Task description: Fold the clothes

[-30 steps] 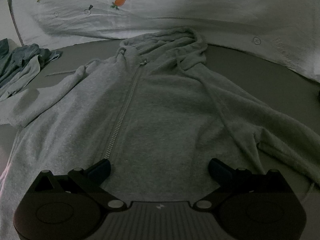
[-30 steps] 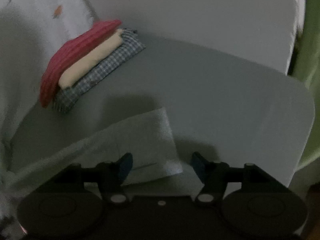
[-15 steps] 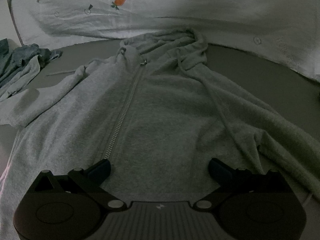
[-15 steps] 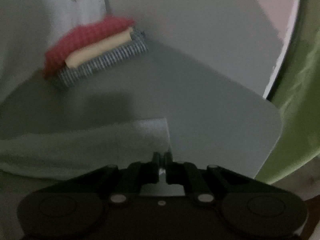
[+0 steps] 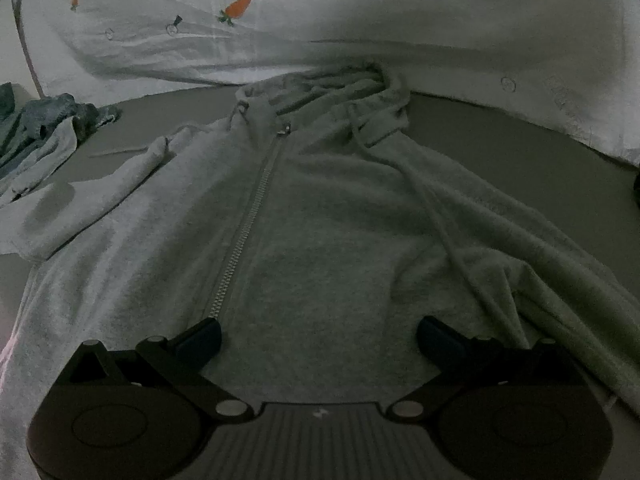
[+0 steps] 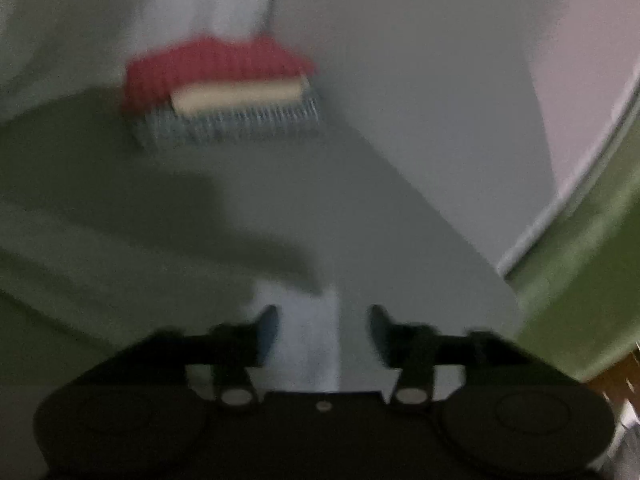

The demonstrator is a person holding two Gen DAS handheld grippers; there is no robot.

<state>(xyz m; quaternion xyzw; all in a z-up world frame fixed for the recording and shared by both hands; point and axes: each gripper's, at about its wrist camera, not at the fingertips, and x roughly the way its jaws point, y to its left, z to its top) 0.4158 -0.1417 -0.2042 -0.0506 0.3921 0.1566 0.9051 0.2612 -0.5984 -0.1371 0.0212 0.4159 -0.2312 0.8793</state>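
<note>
A grey zip-up hoodie (image 5: 320, 216) lies flat, front up, on a dark grey surface (image 5: 520, 152), hood at the far end. My left gripper (image 5: 318, 332) is open and empty, low over the hoodie's lower front, its fingers either side of the bare fabric. In the blurred right wrist view my right gripper (image 6: 322, 330) is open, and the pale end of the hoodie's sleeve (image 6: 308, 332) lies between its fingers.
A white cover with carrot prints (image 5: 240, 36) rises behind the hoodie. Crumpled blue-grey clothes (image 5: 44, 120) lie at the far left. A stack of folded clothes, red, cream and checked (image 6: 224, 100), sits beyond my right gripper. A green surface (image 6: 580, 280) borders the right edge.
My right gripper shut on the sleeve end half a second ago and now stands open again, while its view swung to the right. My left gripper stayed open and barely moved.
</note>
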